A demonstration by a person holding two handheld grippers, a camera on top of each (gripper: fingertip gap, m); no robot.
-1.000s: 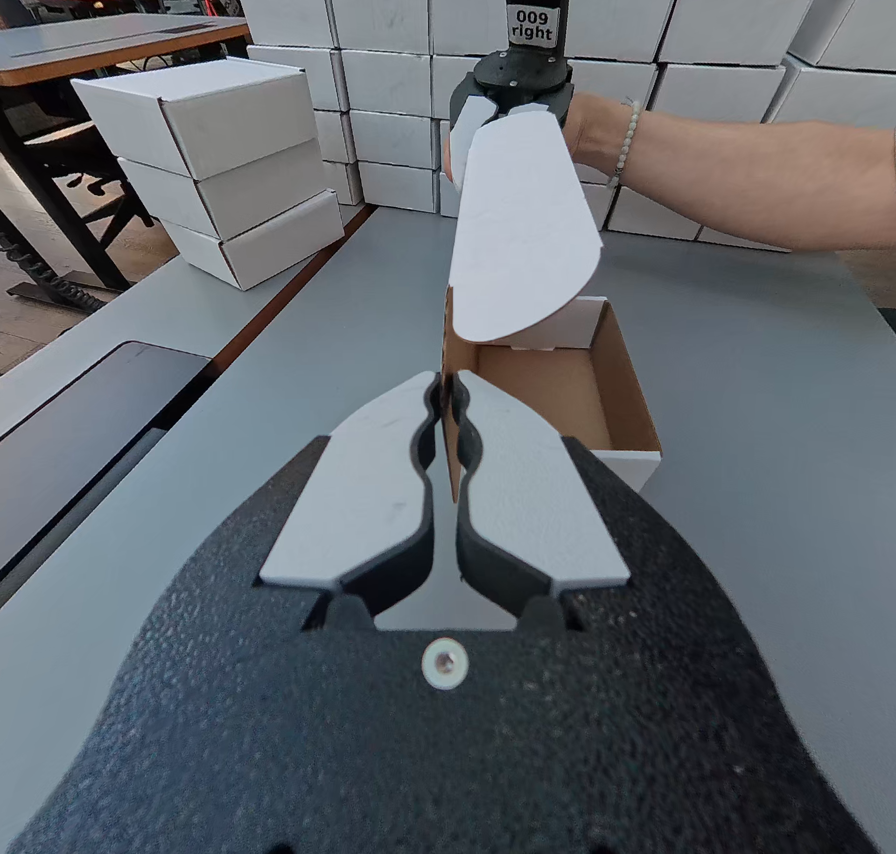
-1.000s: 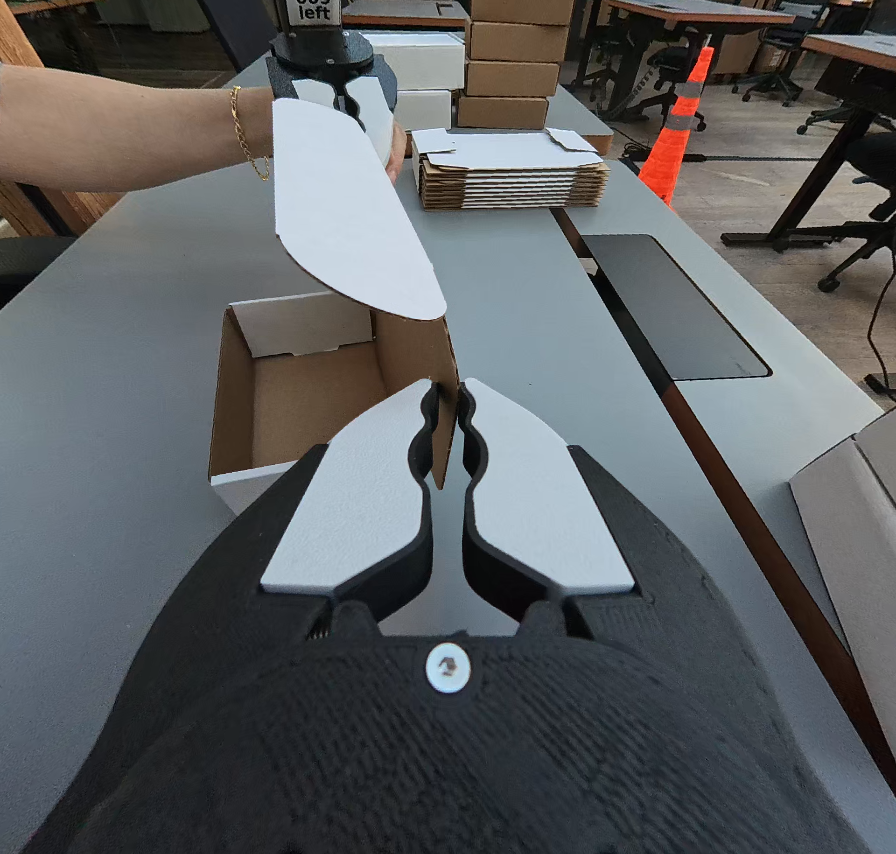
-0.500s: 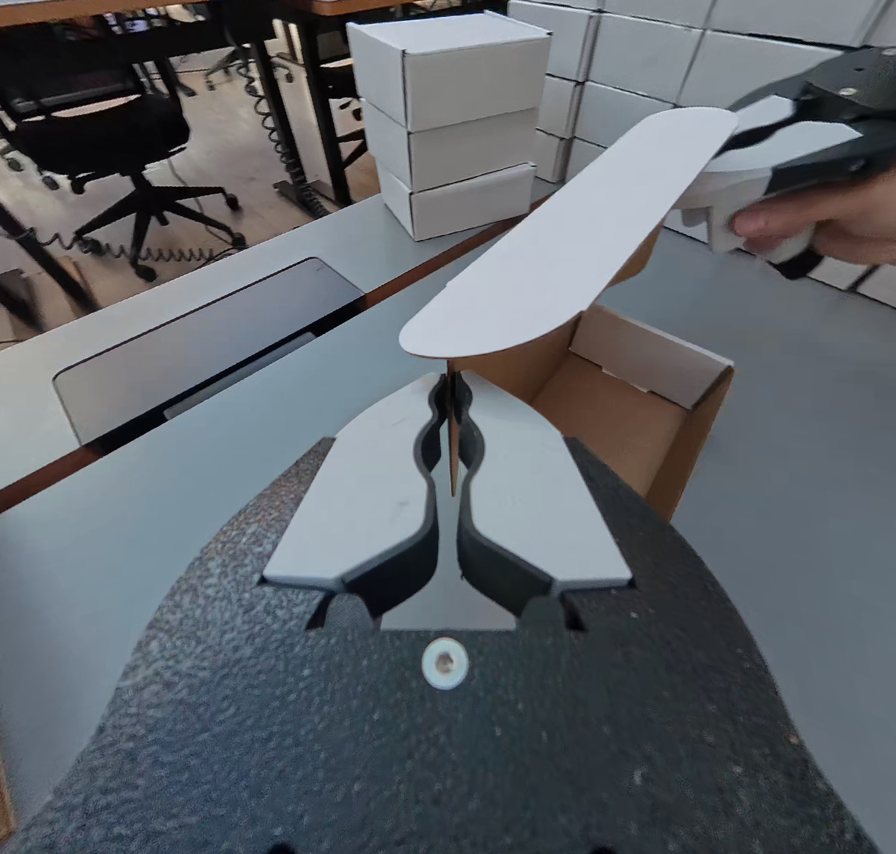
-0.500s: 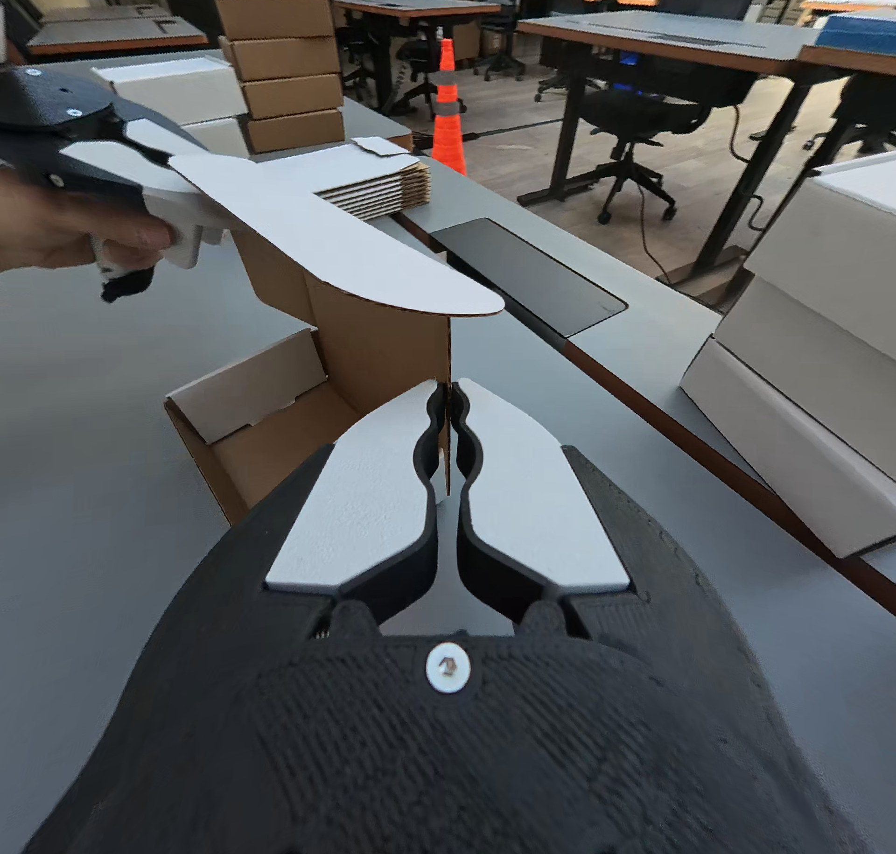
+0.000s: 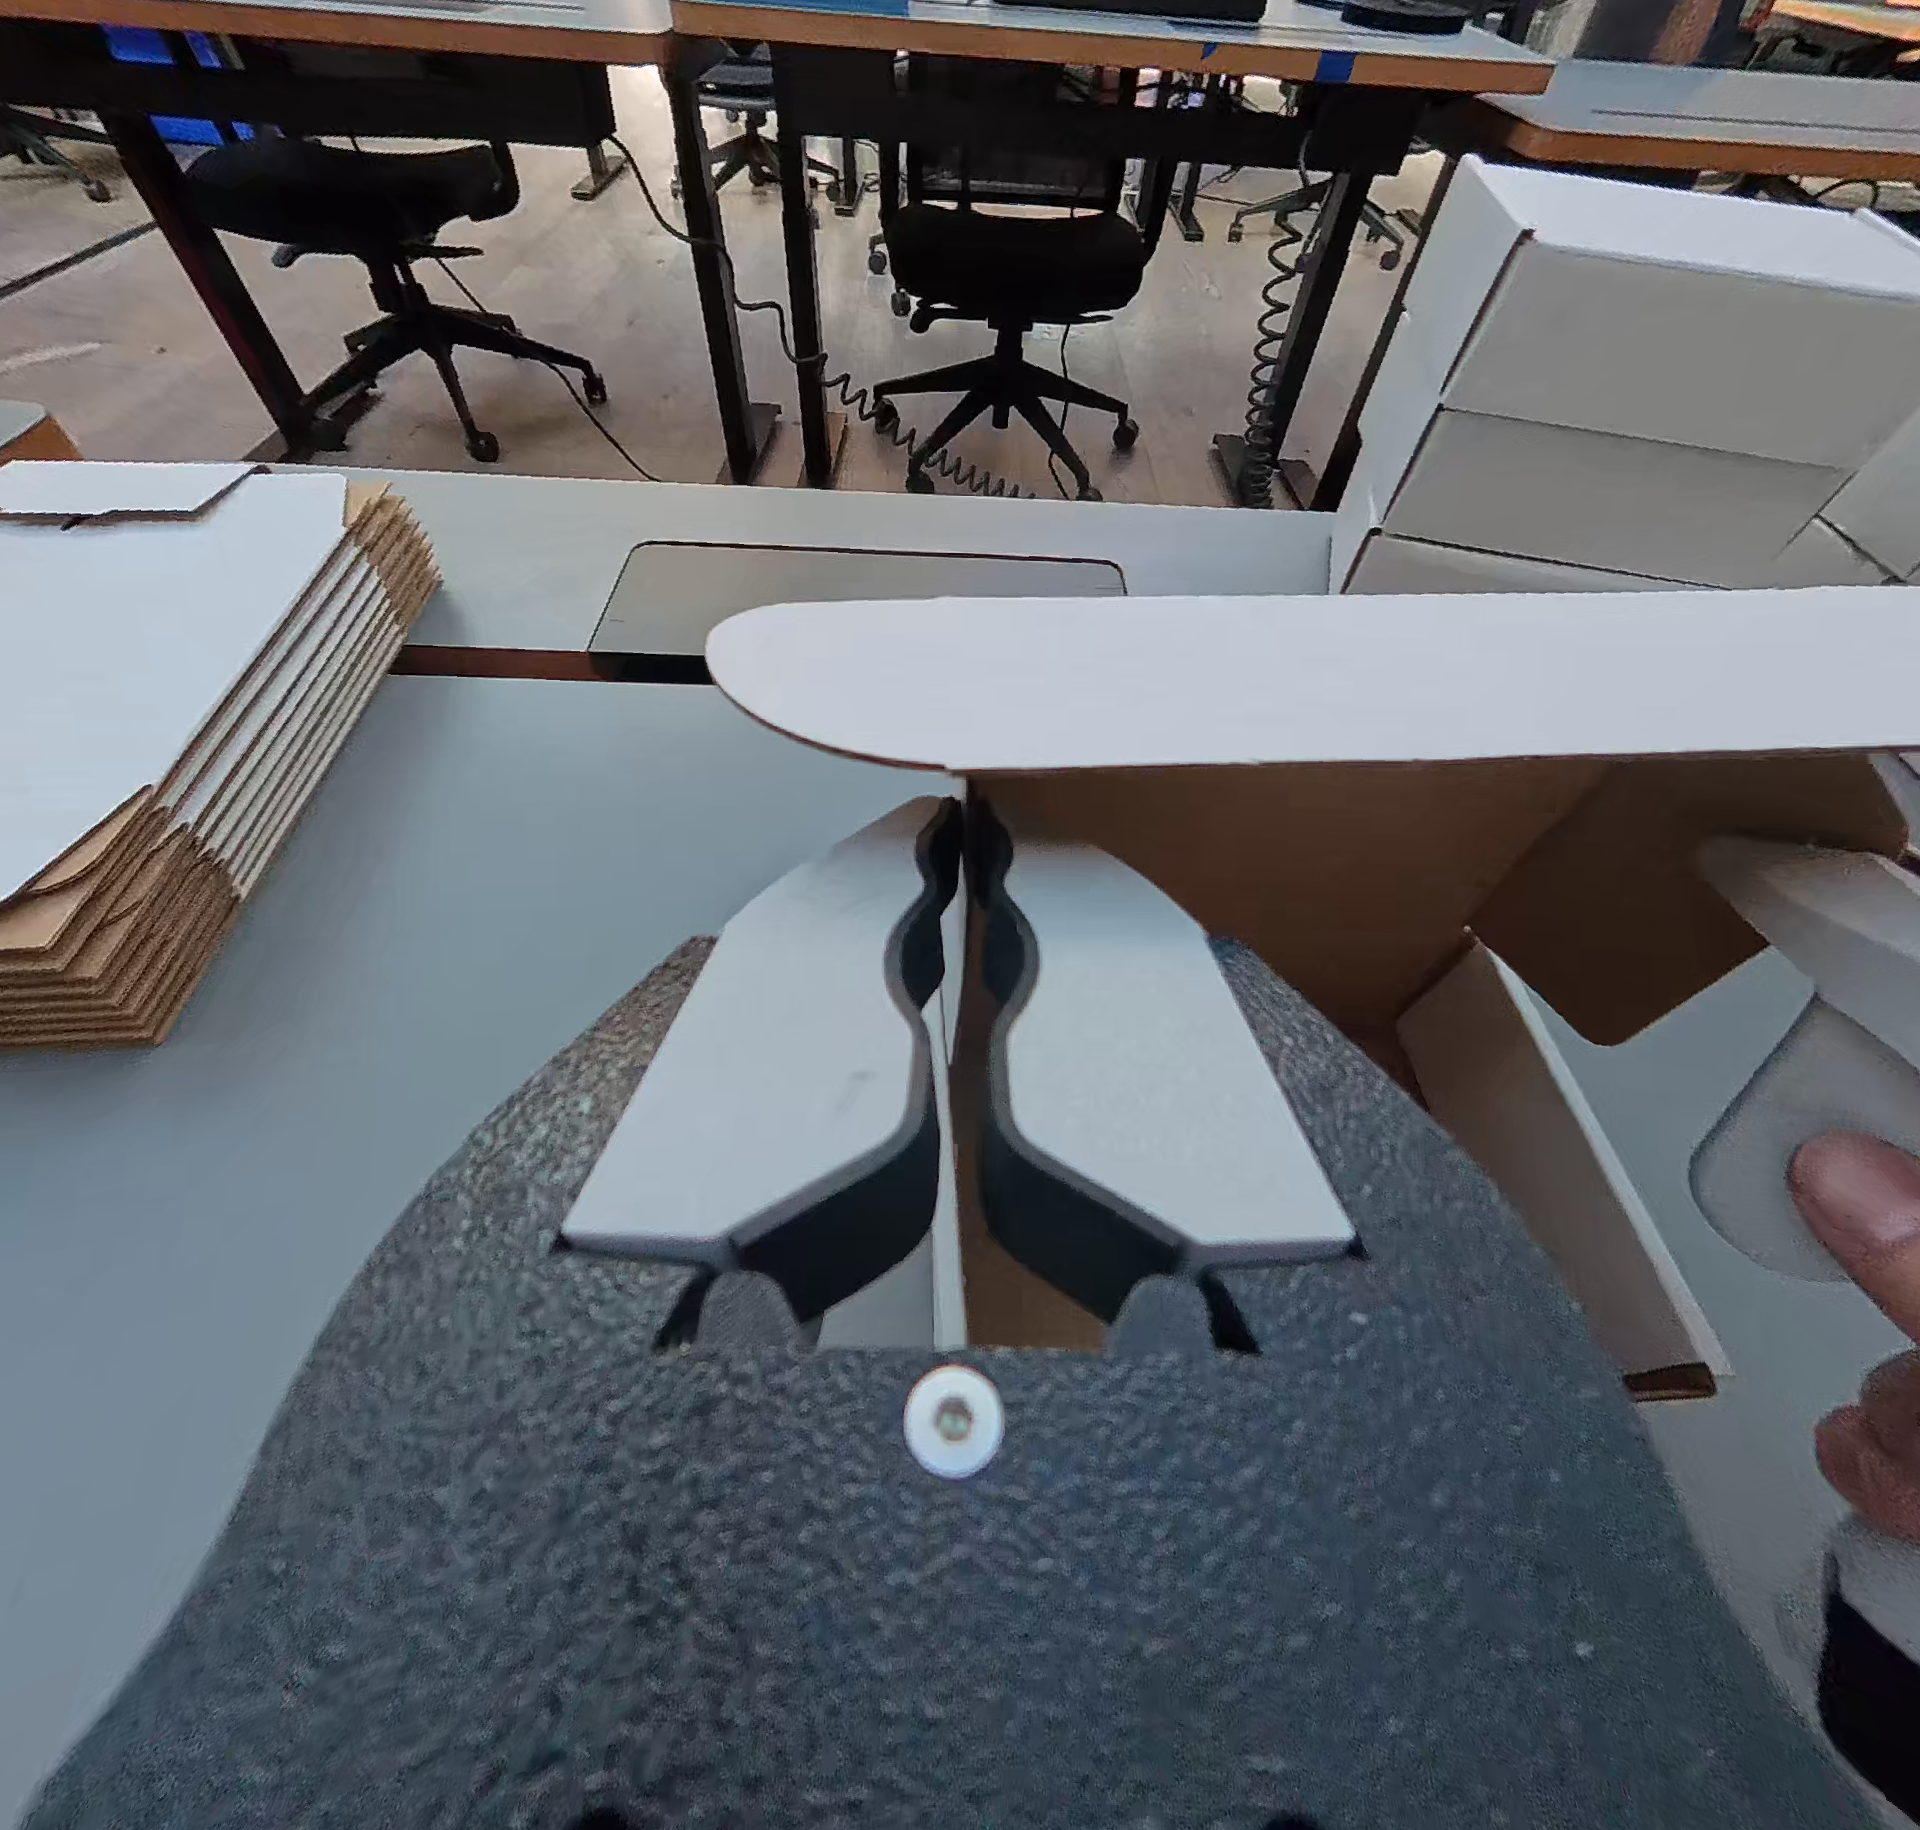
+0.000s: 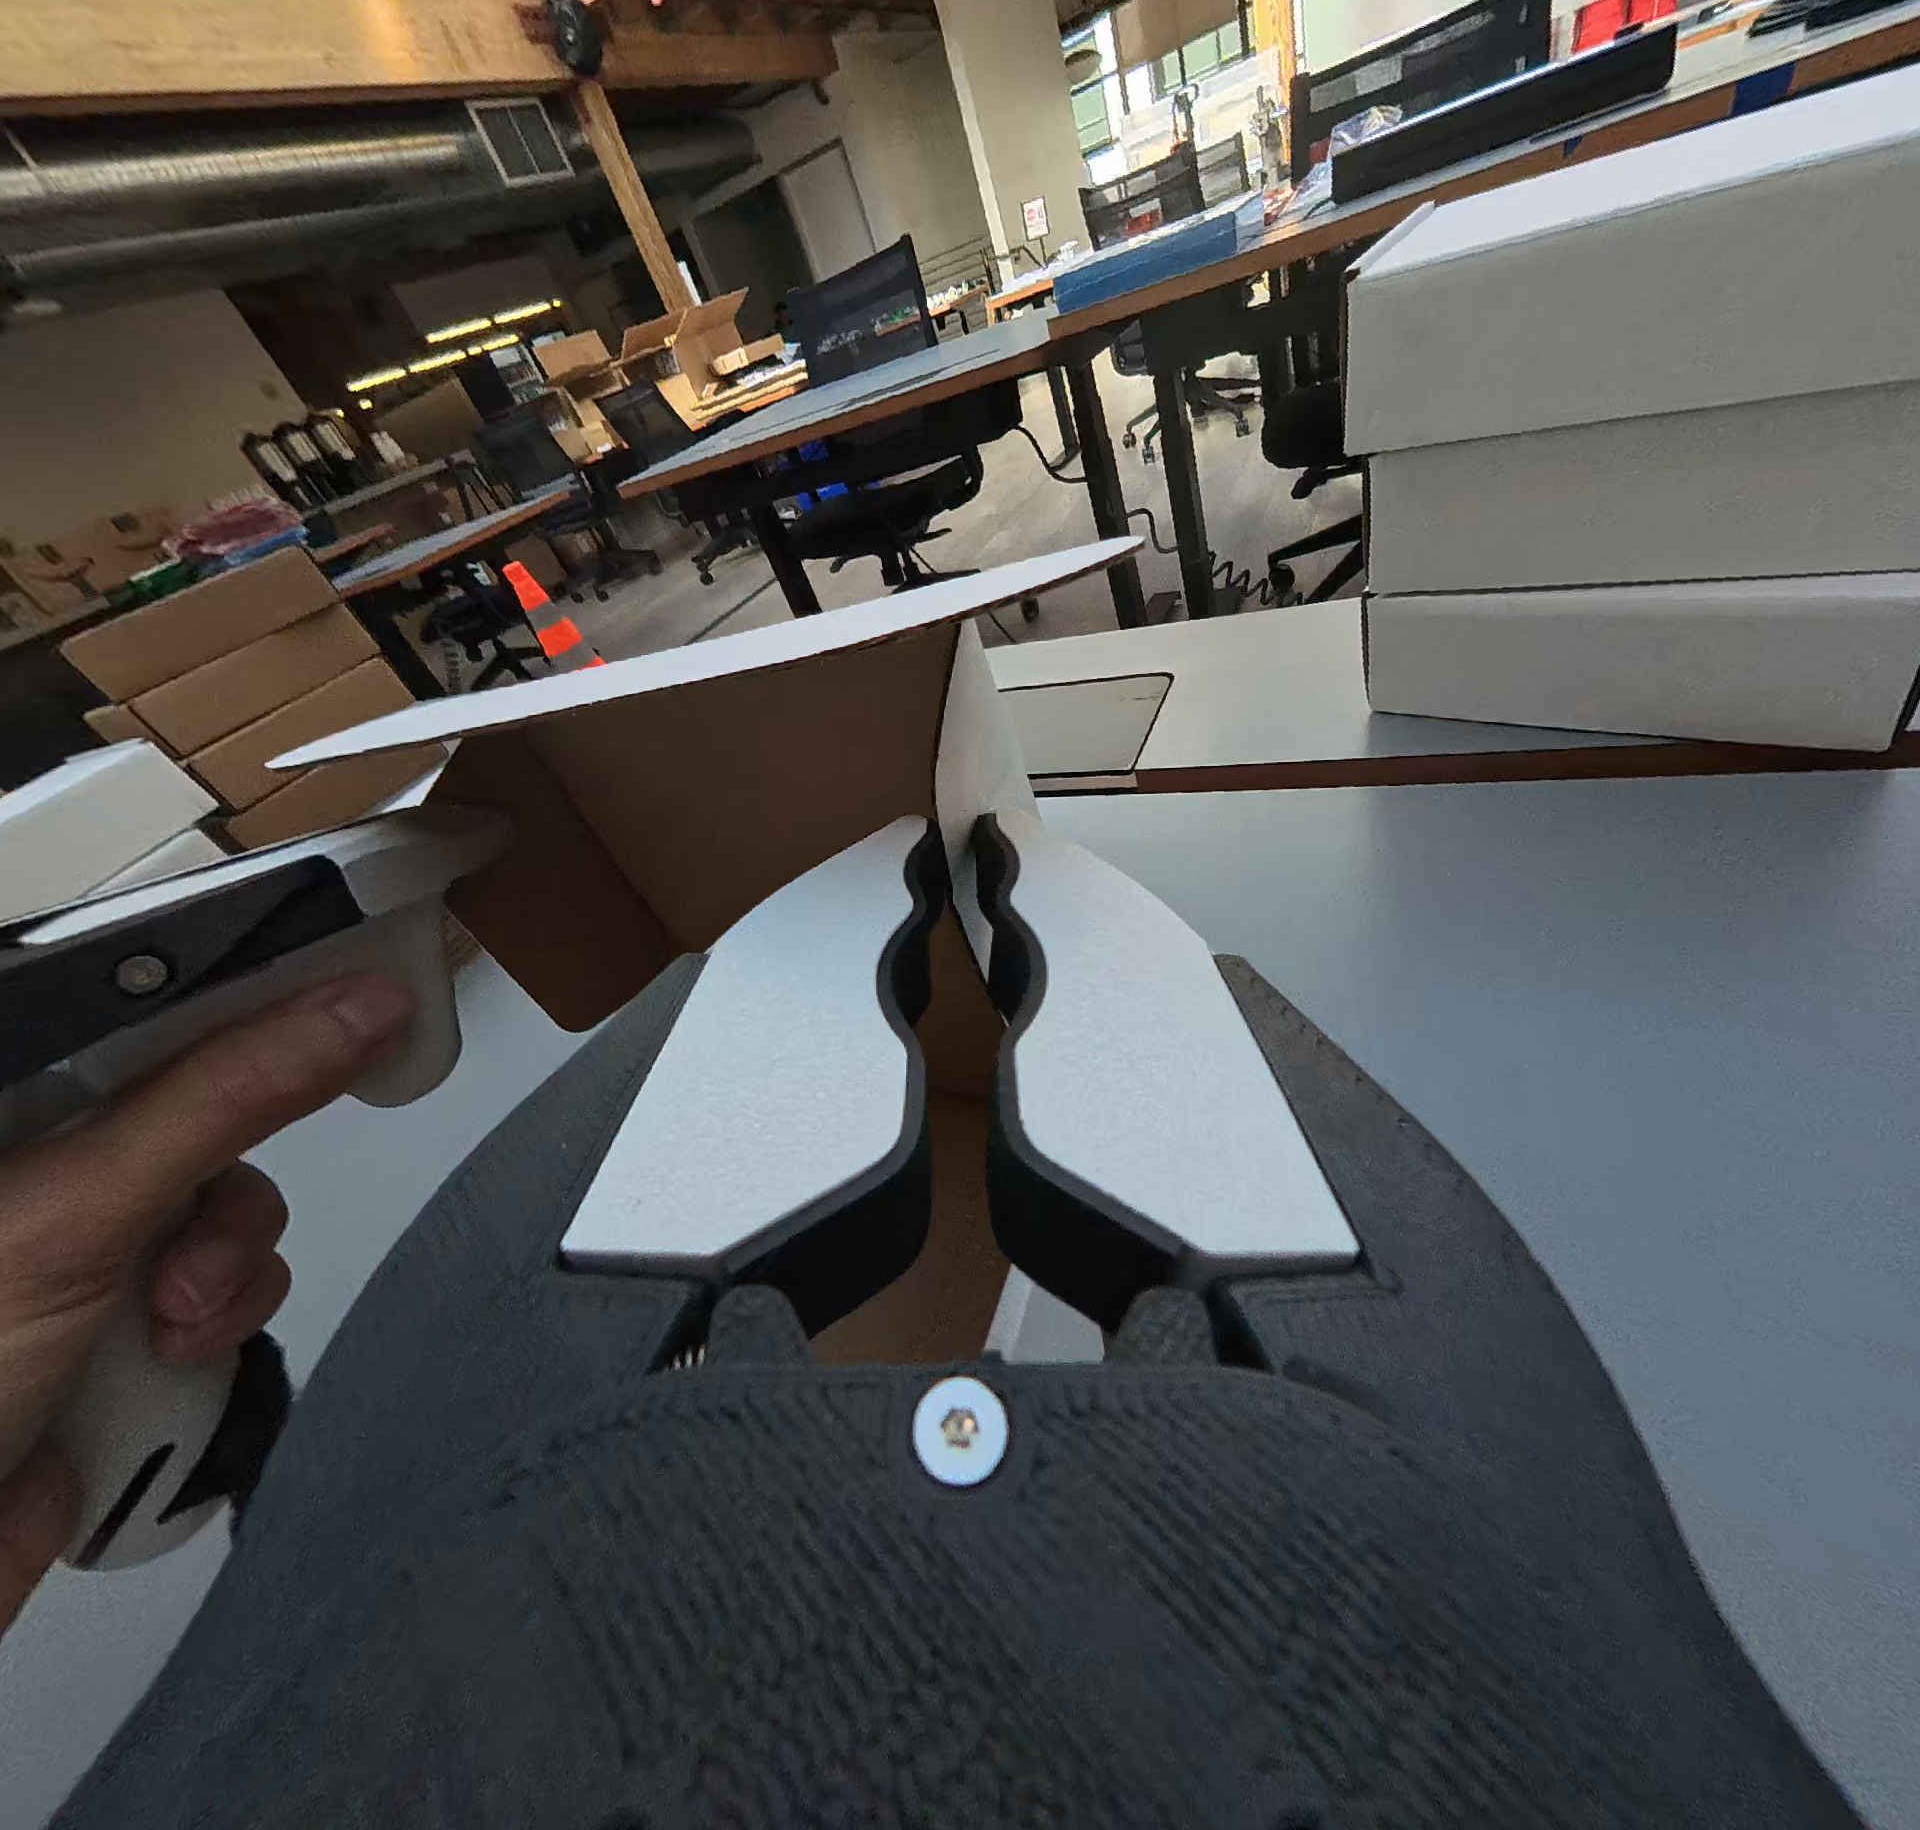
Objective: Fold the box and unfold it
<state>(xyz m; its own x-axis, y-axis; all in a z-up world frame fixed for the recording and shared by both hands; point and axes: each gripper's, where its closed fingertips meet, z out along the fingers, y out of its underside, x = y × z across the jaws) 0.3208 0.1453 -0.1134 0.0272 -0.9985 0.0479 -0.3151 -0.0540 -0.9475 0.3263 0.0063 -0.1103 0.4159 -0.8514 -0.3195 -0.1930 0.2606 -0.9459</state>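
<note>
Our left tongs (image 5: 961,830) pinch one edge of the cardboard box (image 5: 1299,876), right tongs (image 6: 961,830) pinch the opposite edge. Box sits between both, white flap (image 5: 1299,679) level on top, over the grey tabletop (image 5: 468,897). Flat-carton stack (image 5: 177,741) nearby.

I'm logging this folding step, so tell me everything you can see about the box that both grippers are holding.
The box is corrugated cardboard, white outside and brown inside, partly assembled and open. A long white flap with a rounded end lies roughly level across its top. The left gripper is shut on one upright panel edge; the right gripper is shut on another. A brown tab with a rounded corner hangs beside the right gripper's fingers. Whether it rests on the grey table cannot be told.
</note>
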